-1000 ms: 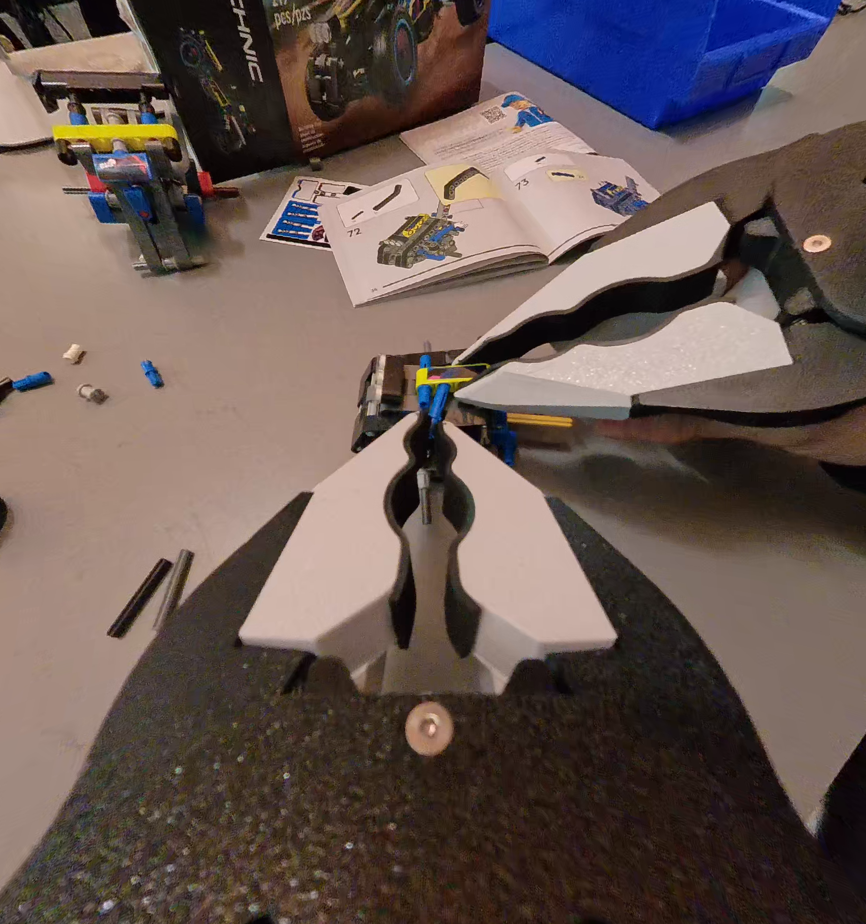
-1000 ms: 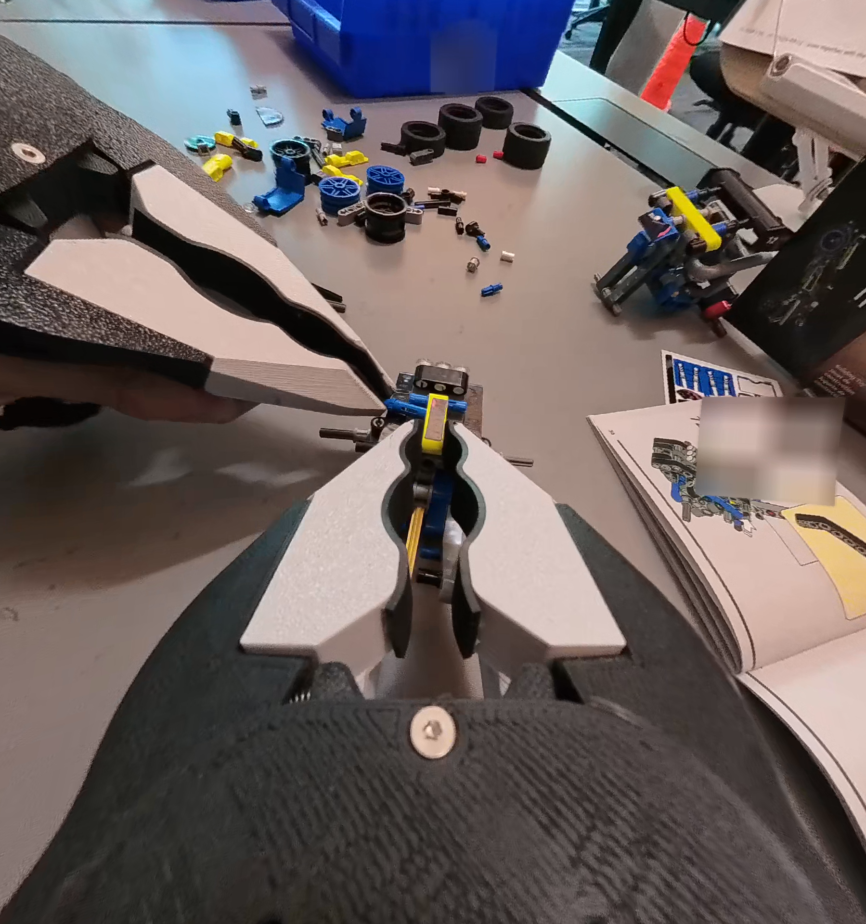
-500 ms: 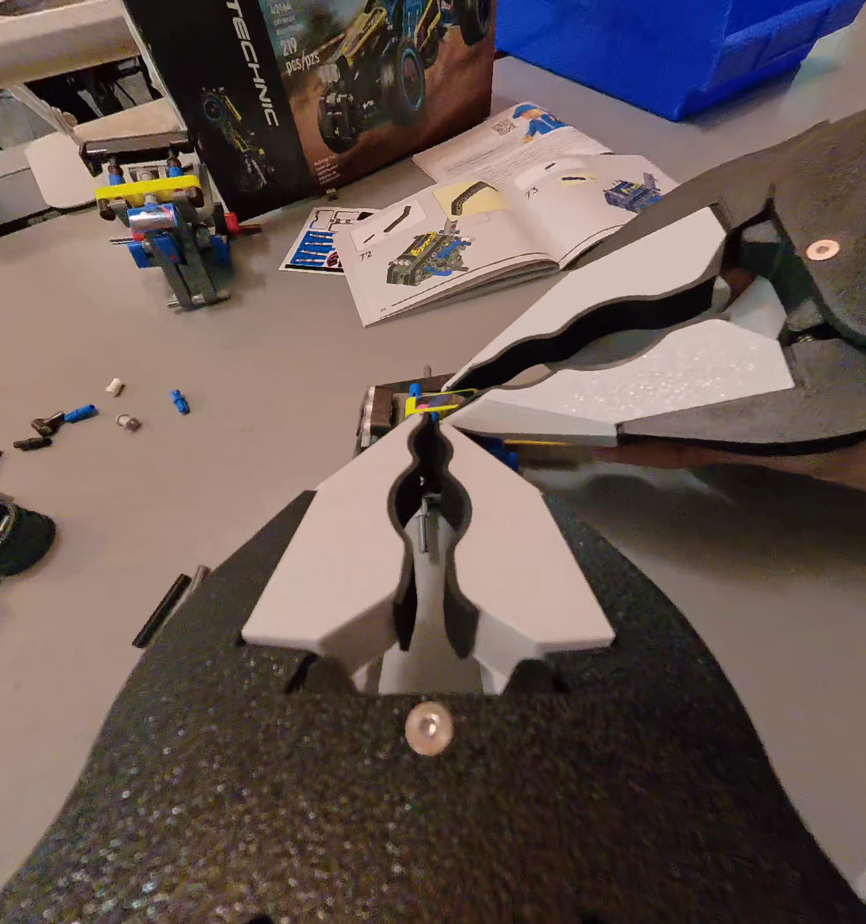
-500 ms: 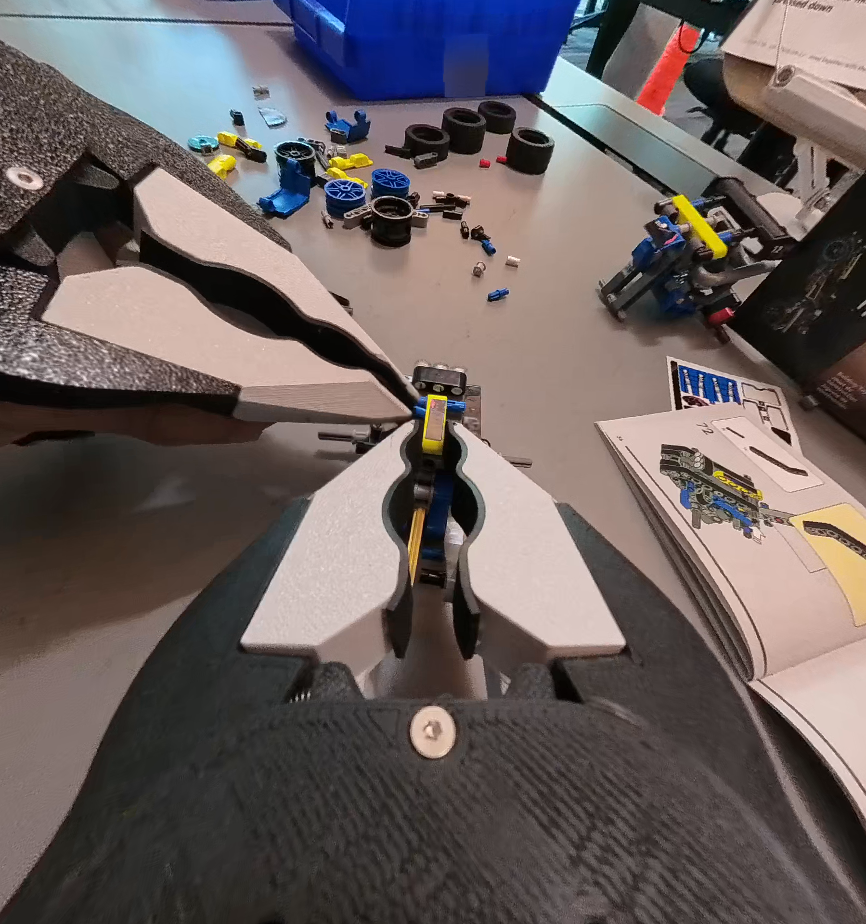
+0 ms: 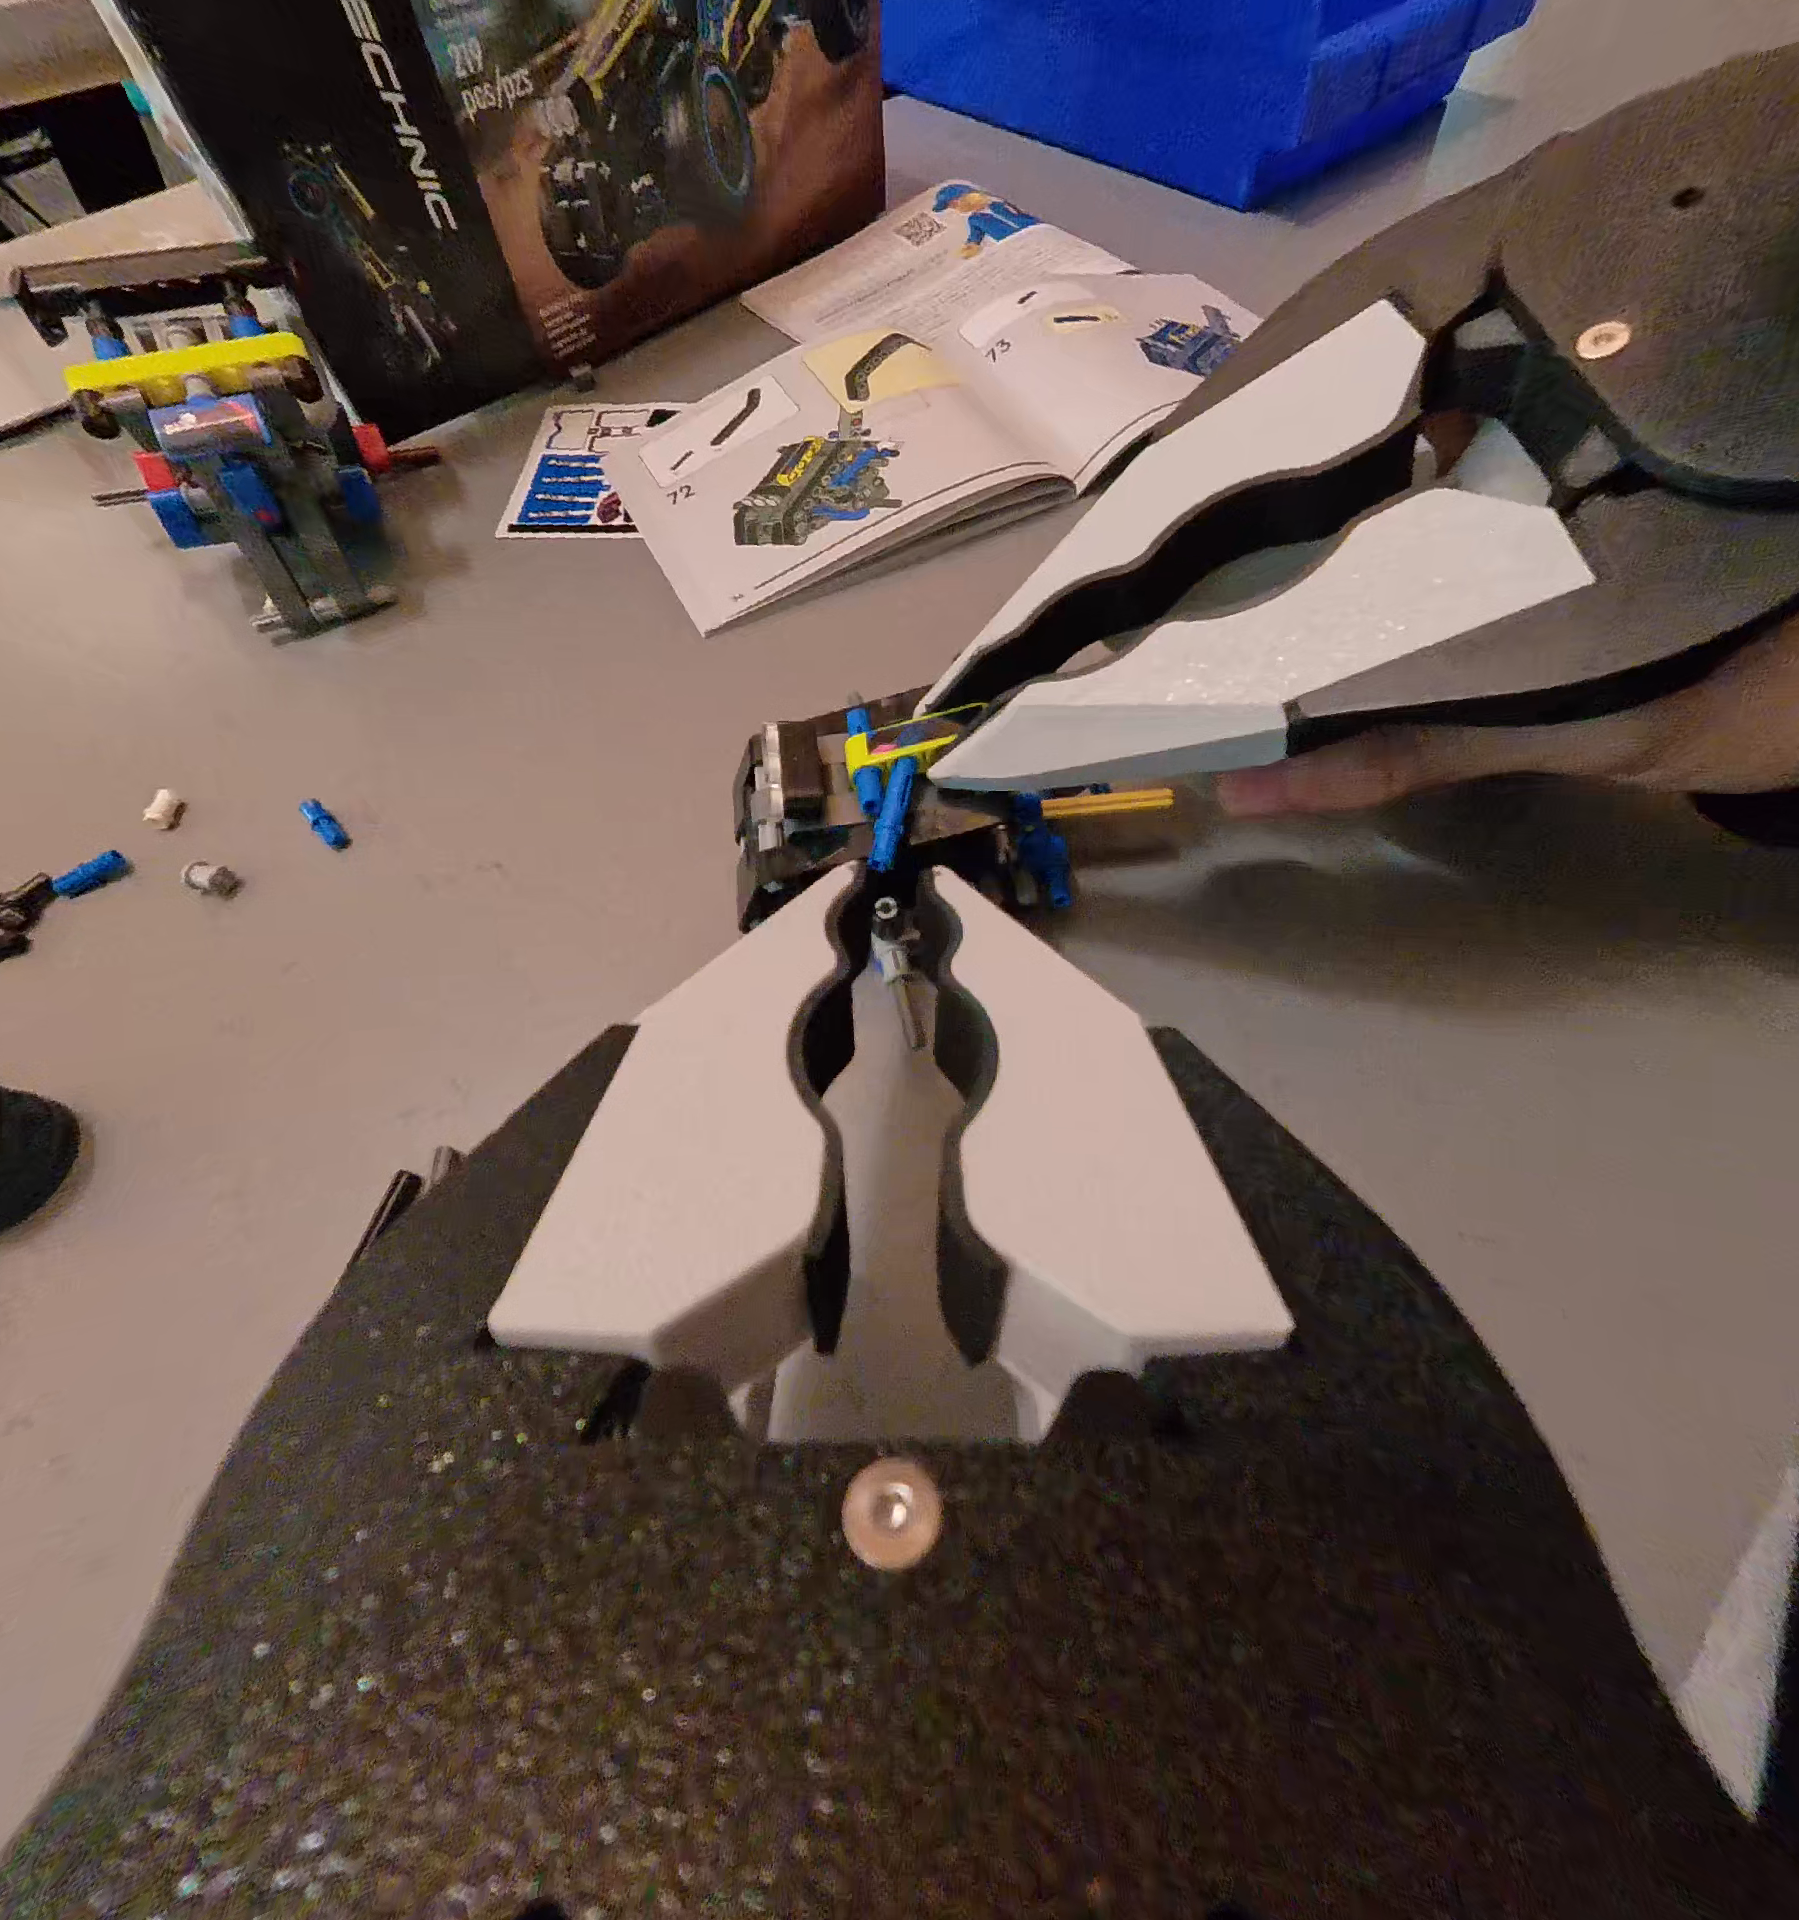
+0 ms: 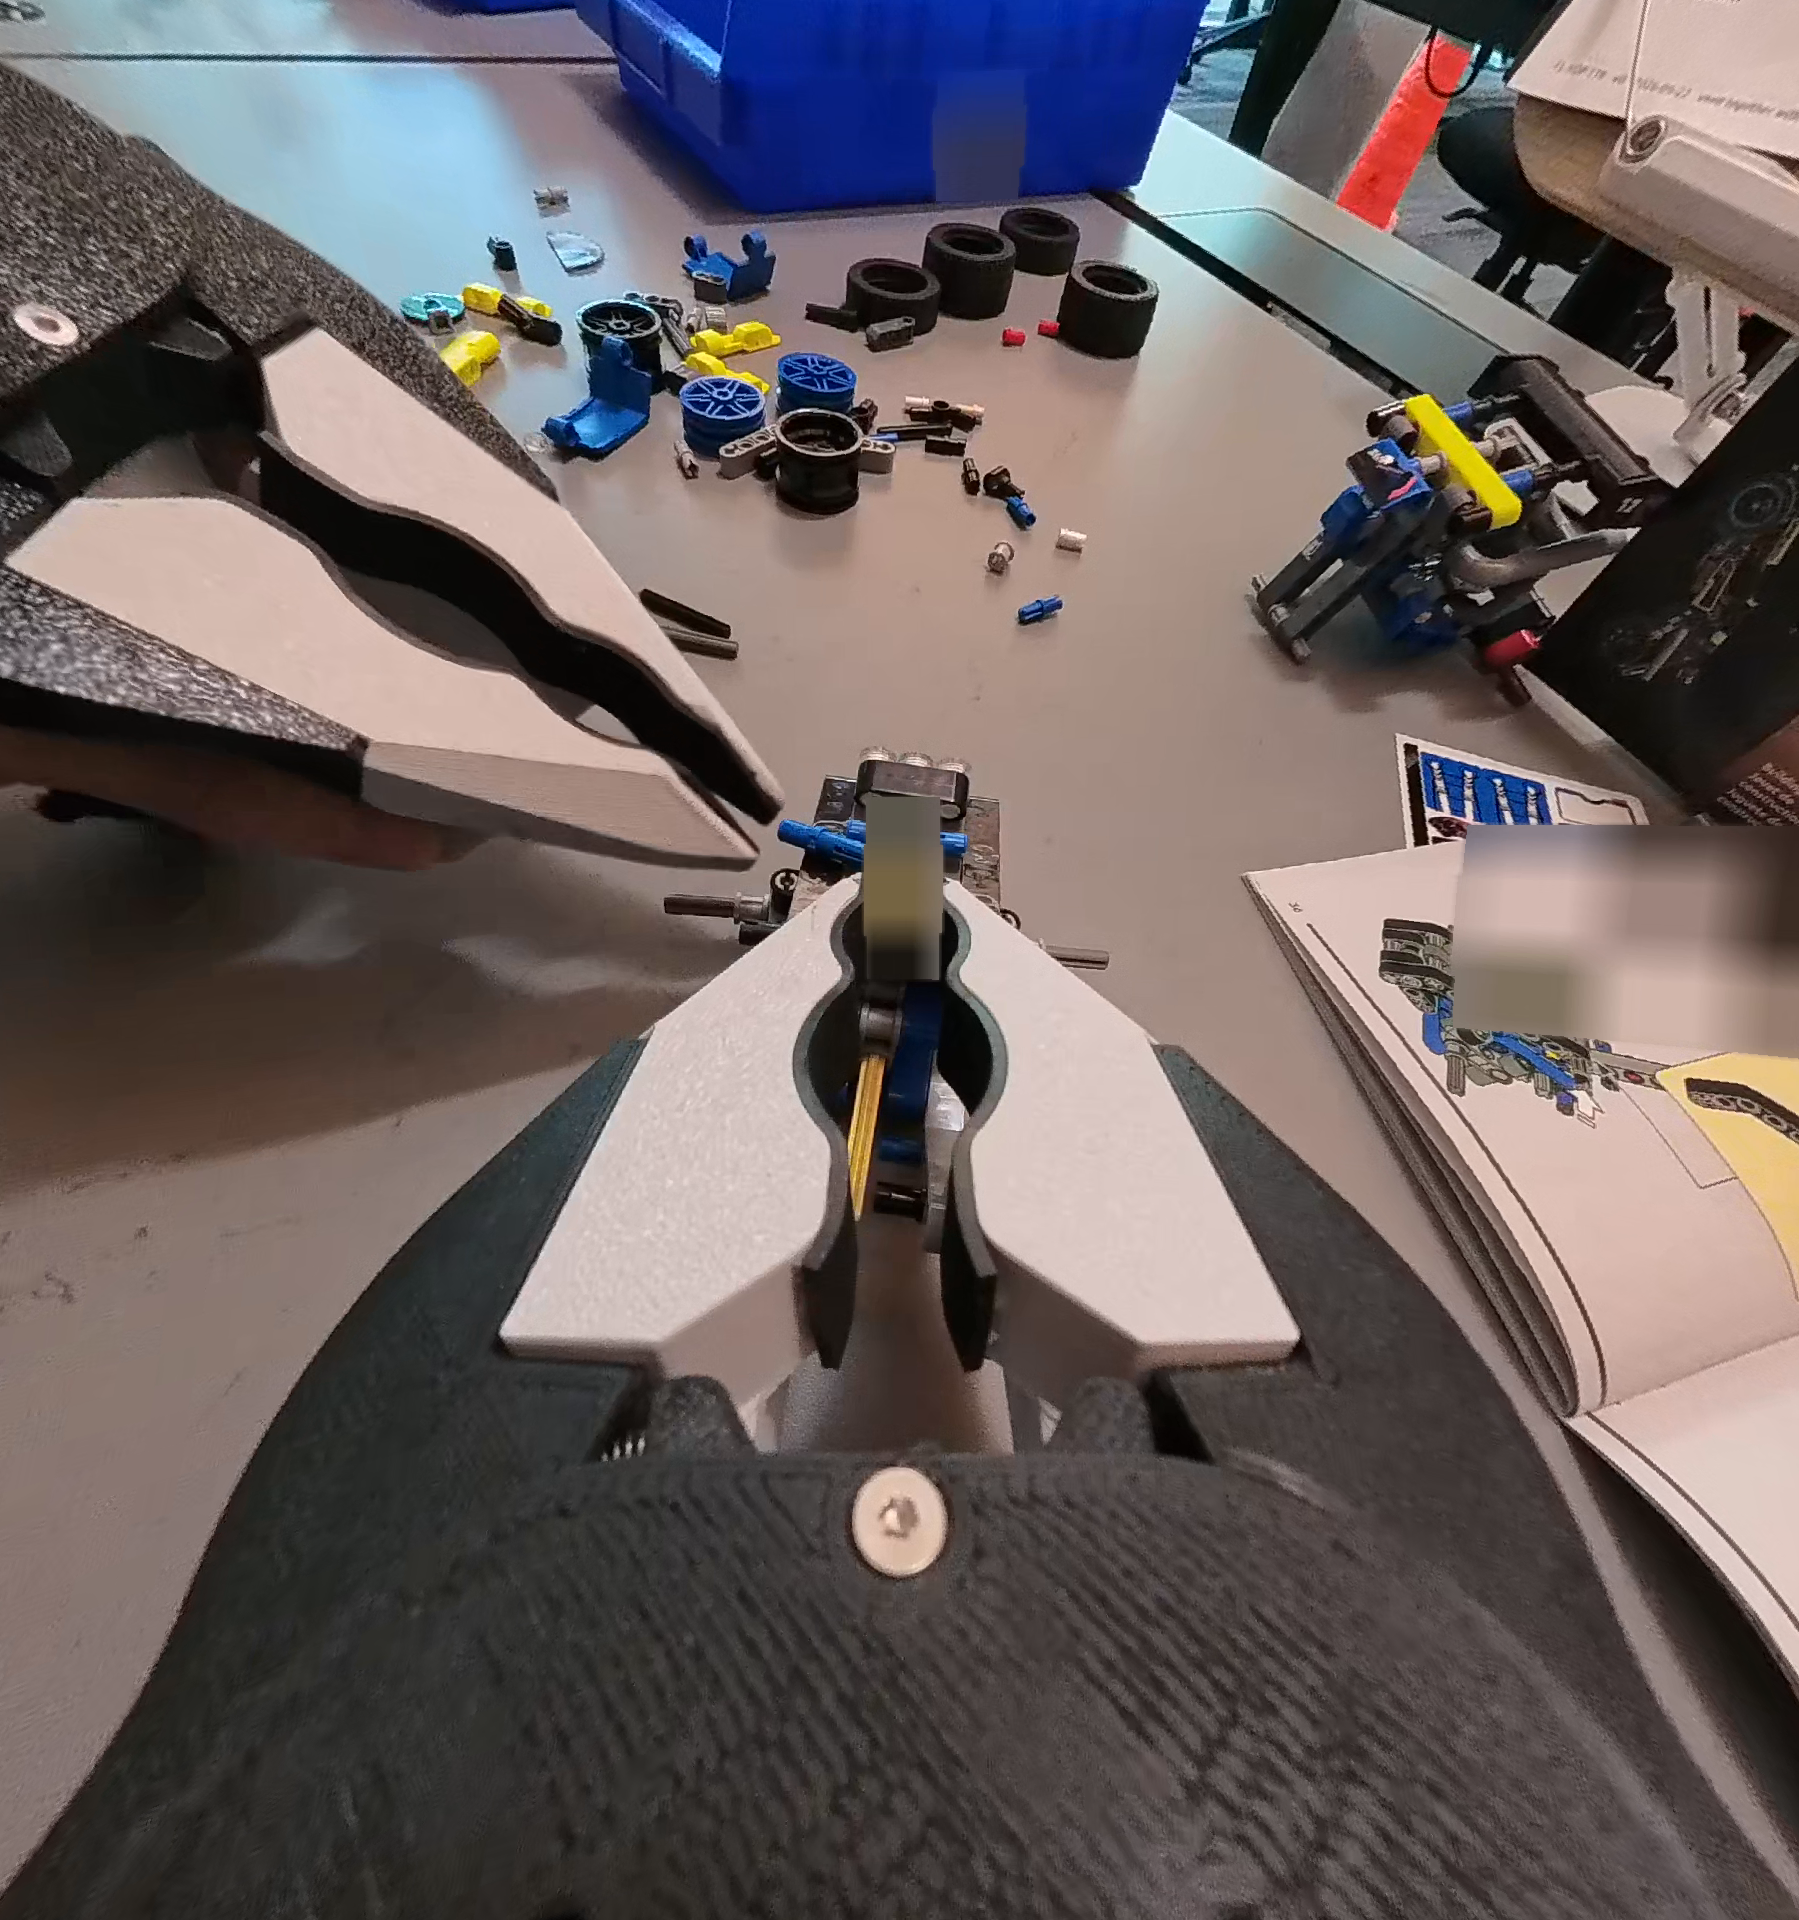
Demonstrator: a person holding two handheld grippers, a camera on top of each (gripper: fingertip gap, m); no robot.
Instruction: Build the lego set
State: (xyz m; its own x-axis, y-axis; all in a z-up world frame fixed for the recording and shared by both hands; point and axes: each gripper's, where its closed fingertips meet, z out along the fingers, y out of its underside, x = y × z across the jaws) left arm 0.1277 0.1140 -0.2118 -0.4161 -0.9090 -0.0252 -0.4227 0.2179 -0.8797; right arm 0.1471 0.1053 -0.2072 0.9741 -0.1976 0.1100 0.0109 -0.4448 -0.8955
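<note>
1. Left wrist view. The left gripper (image 5: 890,883) reaches forward, low over the grey table (image 5: 459,727). Its jaws are drawn narrow, the tips nearly meeting with nothing pinched between them. They point at the near edge of a small brick assembly (image 5: 822,790) of black, blue and yellow parts. A blue pin (image 5: 890,810) of that assembly juts toward the tips. The right gripper (image 5: 952,743) enters from the right, lying almost level, with a hand (image 5: 1497,758) beneath it. Its fingers clamp the assembly's yellow top piece. Beyond lie an open instruction booklet (image 5: 874,468), a product box (image 5: 521,177) and a second brick model (image 5: 220,468).

2. Right wrist view. The right gripper (image 6: 900,914) holds the brick assembly (image 6: 905,821) between both pads; the assembly's rear parts, with a yellow axle (image 6: 864,1122), pass back between the fingers. The left gripper (image 6: 760,831) comes in from the left, tips close together and just beside the blue pin (image 6: 822,836), though contact cannot be judged. Farther off lie loose tyres (image 6: 978,270), blue wheel hubs (image 6: 760,395) and a blue bin (image 6: 874,94).
</note>
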